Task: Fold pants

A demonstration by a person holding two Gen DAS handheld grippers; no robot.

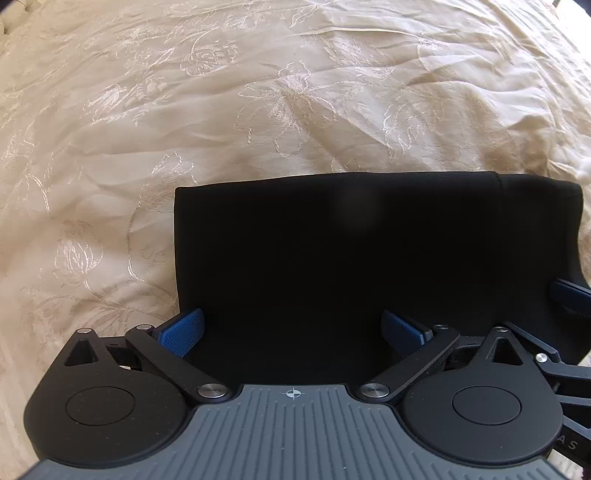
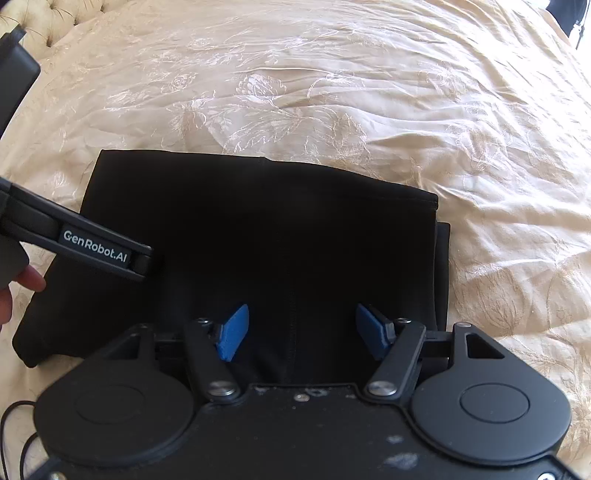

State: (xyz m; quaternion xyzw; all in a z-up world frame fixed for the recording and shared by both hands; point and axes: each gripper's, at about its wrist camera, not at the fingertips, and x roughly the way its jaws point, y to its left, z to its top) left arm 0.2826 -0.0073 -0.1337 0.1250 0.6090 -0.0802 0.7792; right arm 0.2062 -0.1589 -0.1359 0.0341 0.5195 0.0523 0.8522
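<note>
Looking down, we see the black pants [image 1: 340, 266] lying folded flat on a cream bedspread [image 1: 258, 99] with shiny flower patterns. The pants sit near us, and the wrinkly cover stretches far away behind them.

Our left gripper [image 1: 293, 330] hangs just over the near part of the pants. Its blue pads [image 1: 183, 330] stand wide apart, and nothing is pinched between them.

Our right gripper [image 2: 301, 330] hangs over the near edge of the pants too, to the right of the left one. Its blue pads [image 2: 234, 332] are also spread apart, holding nothing.

In the right view, a fingertip [image 2: 31, 280] of the left hand peeks in at the left edge. A padded headboard [image 2: 40, 22] shows in the far left corner.
</note>
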